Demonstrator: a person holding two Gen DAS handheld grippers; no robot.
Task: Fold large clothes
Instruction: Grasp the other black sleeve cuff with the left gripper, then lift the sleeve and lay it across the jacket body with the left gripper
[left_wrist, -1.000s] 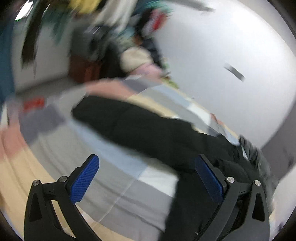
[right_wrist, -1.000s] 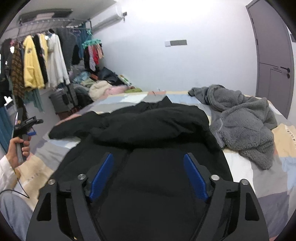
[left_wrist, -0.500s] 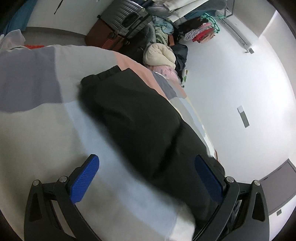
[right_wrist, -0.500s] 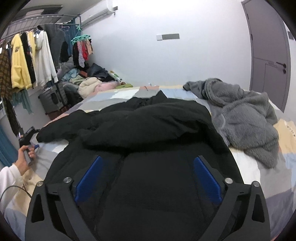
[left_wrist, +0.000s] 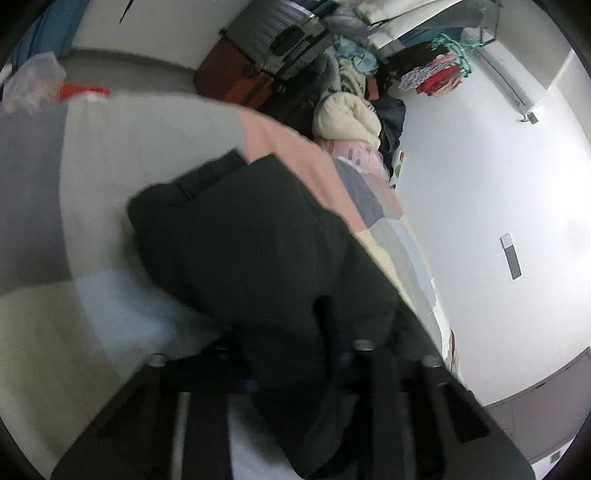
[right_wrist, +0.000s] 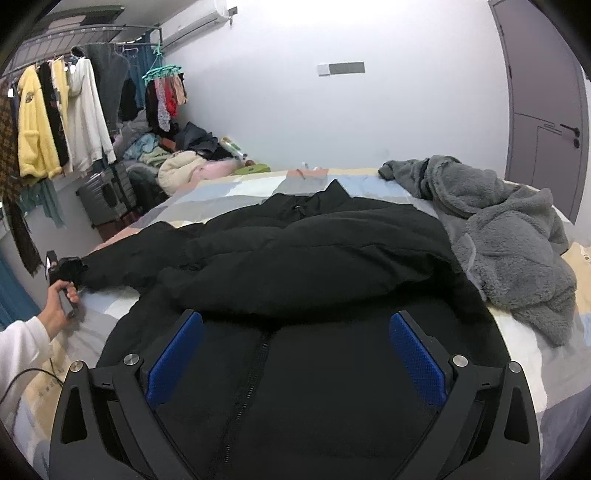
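Black padded jacket (right_wrist: 295, 266) lies spread on the bed (right_wrist: 546, 373), one sleeve folded across, the sleeve at 9 o'clock unfolded. Left tongs (left_wrist: 291, 369) are closing on that sleeve (left_wrist: 236, 251); right tongs (right_wrist: 295, 354) hover wide, empty.

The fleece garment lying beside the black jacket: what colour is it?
Grey fleece; the right wrist view shows it best.
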